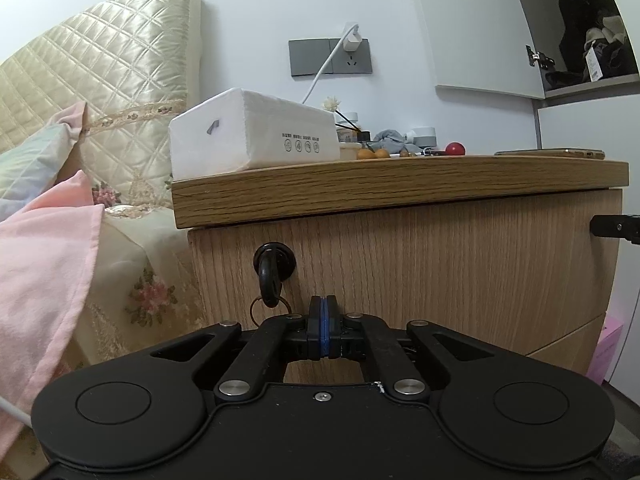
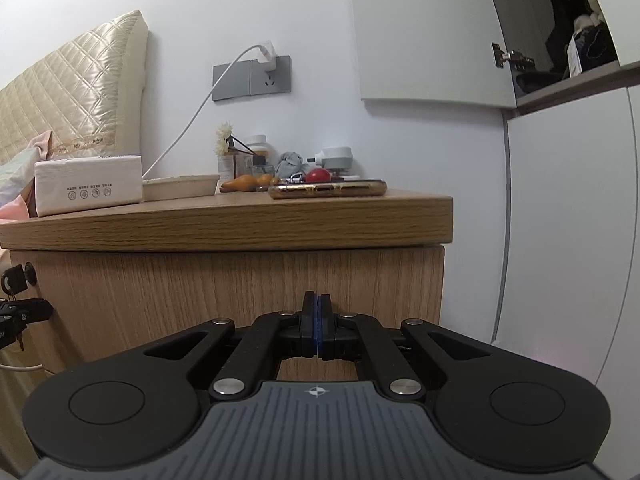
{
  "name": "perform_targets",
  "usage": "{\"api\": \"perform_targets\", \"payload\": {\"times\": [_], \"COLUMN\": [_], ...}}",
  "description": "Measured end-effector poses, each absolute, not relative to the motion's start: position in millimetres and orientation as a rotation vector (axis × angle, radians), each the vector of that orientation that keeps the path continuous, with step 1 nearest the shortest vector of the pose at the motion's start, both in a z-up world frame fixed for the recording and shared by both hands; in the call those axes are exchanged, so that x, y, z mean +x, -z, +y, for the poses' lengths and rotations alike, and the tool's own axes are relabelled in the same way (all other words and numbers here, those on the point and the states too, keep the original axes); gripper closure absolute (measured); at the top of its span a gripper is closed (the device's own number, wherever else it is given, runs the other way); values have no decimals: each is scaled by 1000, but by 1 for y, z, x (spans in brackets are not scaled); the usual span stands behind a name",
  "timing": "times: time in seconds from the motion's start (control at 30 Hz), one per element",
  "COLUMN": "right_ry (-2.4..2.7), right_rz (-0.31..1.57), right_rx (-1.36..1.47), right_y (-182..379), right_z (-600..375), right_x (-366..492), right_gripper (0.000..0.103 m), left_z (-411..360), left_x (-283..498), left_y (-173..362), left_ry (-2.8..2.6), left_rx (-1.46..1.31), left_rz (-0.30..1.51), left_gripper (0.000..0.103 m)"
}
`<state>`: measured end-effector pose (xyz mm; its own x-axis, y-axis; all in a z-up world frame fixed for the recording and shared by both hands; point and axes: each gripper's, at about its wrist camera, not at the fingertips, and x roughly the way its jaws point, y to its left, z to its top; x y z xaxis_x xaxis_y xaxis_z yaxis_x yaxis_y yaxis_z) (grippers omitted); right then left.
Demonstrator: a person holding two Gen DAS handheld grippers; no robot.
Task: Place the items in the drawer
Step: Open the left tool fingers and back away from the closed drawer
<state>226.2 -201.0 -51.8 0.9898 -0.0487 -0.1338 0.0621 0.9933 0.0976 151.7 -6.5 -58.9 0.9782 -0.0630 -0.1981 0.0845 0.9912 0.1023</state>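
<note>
- Facing the bedside cabinet, both sets of tongs hang low before its closed drawer front, and each is pressed together on nothing: the left gripper shows its blue pads touching, the right gripper the same.
- Sitting just up and left of the left tongs, a black key hangs in the lock with a ring beneath it.
- Up above both tongs, on the cabinet top, the loose things lie: a gold phone nearest the right tongs, a red ball behind it, a tissue pack far to the left, a shallow tray beside that.
- Shut drawer, cluttered top: this fits things waiting to go in, or a drawer pushed home with some already inside. I can't say which.
- Whatever gets handled here, my judgement is that the slim phone wants a flat, square pinch across its edges, and the ball looks likely to roll.
- No handle shows on that smooth front; the key looks the only purchase.
</note>
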Motion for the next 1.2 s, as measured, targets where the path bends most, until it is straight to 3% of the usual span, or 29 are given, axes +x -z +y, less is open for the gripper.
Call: {"api": "perform_targets", "payload": {"times": [0.43, 0.6, 0.73, 1.2], "right_ry": [44, 21, 10, -37], "right_rz": [147, 177, 173, 167], "right_rx": [153, 202, 189, 128], "right_y": [48, 45, 43, 36], "right_z": [-210, -214, -212, -199], "right_x": [227, 223, 215, 187], "right_gripper": [102, 102, 102, 101], "left_z": [-2, -1, -7, -10], "left_x": [151, 145, 134, 109], "left_y": [57, 55, 51, 45], "left_ry": [68, 69, 84, 82], "left_rx": [78, 51, 51, 24], "left_rz": [187, 192, 171, 180], "left_gripper": [99, 93, 81, 64]}}
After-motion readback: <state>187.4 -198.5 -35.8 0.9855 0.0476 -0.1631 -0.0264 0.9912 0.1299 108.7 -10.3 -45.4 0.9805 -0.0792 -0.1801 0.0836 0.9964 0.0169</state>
